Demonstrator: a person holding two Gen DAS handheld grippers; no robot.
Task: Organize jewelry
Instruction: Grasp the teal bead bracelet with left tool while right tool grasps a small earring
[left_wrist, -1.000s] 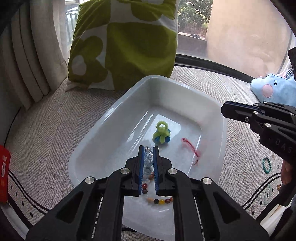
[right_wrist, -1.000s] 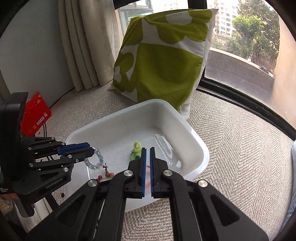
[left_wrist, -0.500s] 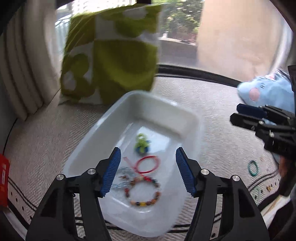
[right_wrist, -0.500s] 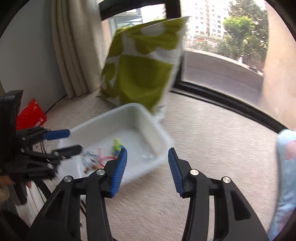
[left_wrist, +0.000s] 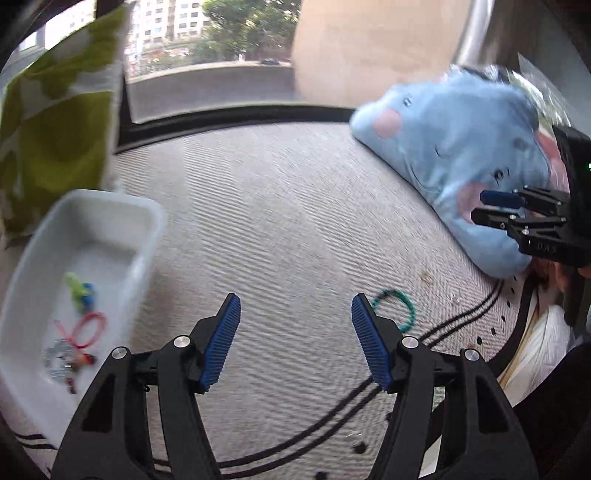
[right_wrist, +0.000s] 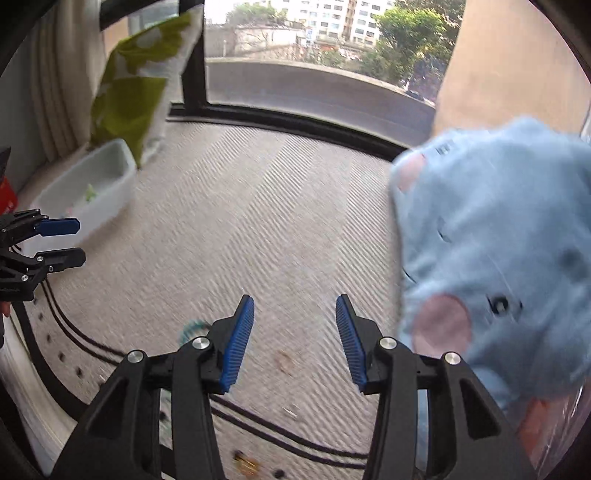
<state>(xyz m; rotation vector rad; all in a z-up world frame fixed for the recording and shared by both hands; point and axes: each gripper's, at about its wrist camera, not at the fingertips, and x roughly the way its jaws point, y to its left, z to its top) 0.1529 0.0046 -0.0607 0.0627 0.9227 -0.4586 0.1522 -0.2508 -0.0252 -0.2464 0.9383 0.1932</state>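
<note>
Left gripper (left_wrist: 295, 314) is hovering with jaws spread wide and holding nothing, over the herringbone rug (left_wrist: 277, 206). A teal beaded bracelet (left_wrist: 400, 308) is lying on the rug just beyond its right finger. The white tray (left_wrist: 147, 236), at left, is containing a red loop (left_wrist: 88, 326), a green-and-blue charm (left_wrist: 81, 291) and a beaded piece. Right gripper (right_wrist: 294, 317) is likewise gaping empty beside the blue plush toy (right_wrist: 498, 240).
</note>
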